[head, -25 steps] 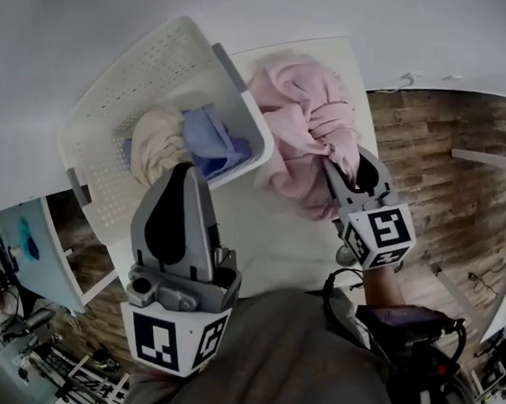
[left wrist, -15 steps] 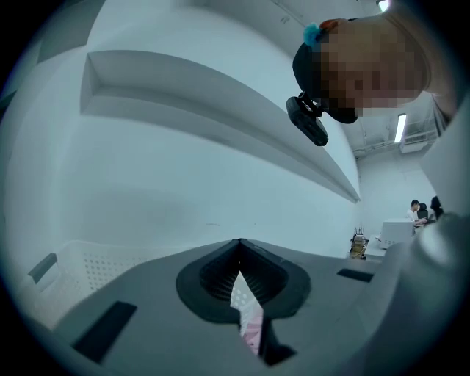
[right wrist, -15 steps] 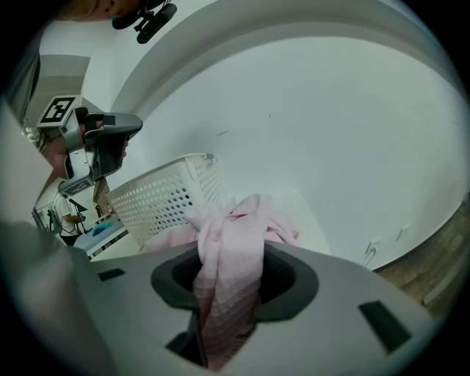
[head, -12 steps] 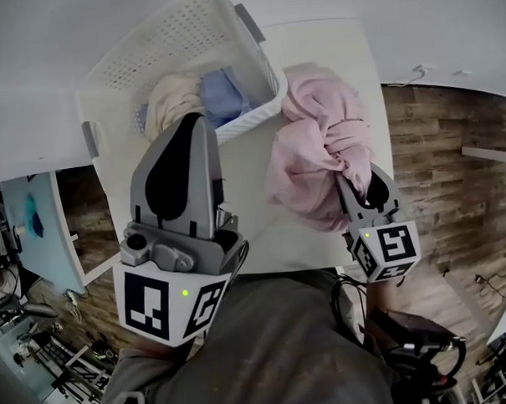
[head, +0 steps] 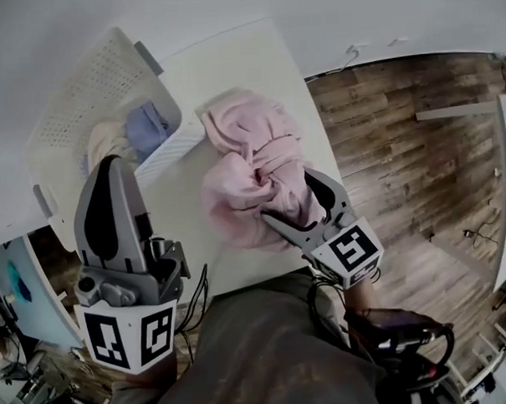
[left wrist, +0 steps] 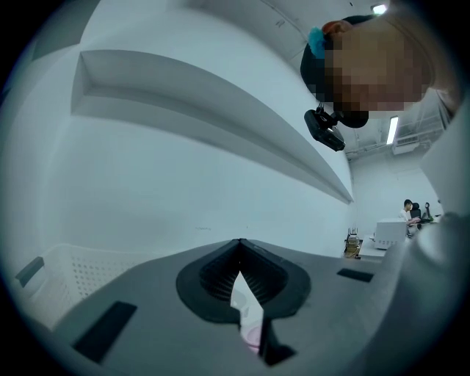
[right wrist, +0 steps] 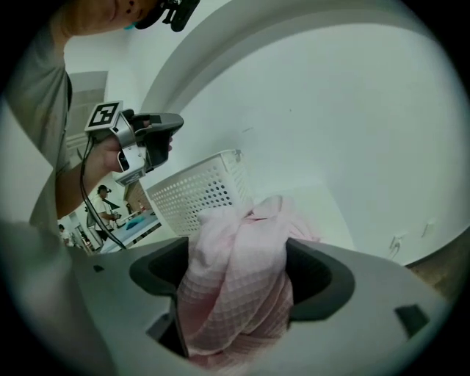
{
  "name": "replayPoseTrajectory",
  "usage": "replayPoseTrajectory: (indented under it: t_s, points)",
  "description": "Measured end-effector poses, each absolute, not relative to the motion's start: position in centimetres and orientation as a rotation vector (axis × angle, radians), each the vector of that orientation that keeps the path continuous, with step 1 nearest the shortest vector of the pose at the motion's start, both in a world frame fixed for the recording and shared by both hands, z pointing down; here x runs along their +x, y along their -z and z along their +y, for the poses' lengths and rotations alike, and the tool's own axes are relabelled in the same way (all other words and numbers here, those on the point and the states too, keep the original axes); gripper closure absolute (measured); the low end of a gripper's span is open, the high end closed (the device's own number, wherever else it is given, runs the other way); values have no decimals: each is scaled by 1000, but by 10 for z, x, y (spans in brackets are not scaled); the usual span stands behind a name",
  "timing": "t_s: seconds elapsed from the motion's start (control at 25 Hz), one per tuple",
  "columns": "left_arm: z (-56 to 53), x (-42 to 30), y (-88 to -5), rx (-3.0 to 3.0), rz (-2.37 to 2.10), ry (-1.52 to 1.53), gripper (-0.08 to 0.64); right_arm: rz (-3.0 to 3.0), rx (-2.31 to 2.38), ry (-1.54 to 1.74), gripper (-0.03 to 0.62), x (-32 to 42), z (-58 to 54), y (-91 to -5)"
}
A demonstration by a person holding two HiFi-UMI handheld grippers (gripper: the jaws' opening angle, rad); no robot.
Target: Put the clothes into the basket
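Note:
A bunched pink garment (head: 252,176) lies on the white table (head: 231,72), just right of the white perforated basket (head: 89,87). Inside the basket are a cream cloth (head: 104,143) and a blue cloth (head: 147,126). My right gripper (head: 288,194) is at the garment's near edge. Its jaws are opening, with a fold of pink fabric (right wrist: 235,279) loose between them. My left gripper (head: 111,161) is shut and empty, held up in front of the basket. The right gripper view shows it (right wrist: 150,136) above the basket (right wrist: 198,191).
The table's right edge drops to a wooden floor (head: 401,149). A white wall (left wrist: 183,183) rises behind the basket (left wrist: 59,279). Black cables (head: 393,350) trail below my right hand. Desks and people are far off at the right in the left gripper view.
The right gripper's jaws have spread wide around the pink garment. The head view has swung, so the basket and the garment now sit further left. The left gripper stays shut.

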State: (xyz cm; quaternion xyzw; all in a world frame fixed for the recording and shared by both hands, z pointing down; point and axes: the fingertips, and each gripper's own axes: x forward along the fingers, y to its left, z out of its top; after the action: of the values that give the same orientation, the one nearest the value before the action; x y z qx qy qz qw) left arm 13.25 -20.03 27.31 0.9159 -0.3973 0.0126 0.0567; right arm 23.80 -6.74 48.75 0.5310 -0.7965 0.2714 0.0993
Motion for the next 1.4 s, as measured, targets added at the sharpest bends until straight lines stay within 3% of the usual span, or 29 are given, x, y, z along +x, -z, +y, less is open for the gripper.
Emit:
replayPoseTrajectory:
  t_s: [0.08,0.28,0.76,1.24,1.4]
  points:
    - [-201,136,-276,2766,-1203,-44,552,-2438,1527,-846,148,240,-66,-480]
    - [-207,138,-280,2742,-1225,-46,552,-2528,1629,-1141,143,268,-74,-465]
    - [-230,147,-281,2718,-1240,-20,552,-2361,1674,-1027,144,311,-110,-471]
    - [-236,126,-293,2662,-1349,-72,552,-2184,1372,-1356,137,261,-122,-558]
    - [-232,113,-292,2643,-1385,-71,552,-2221,1445,-1235,206,263,-125,-550]
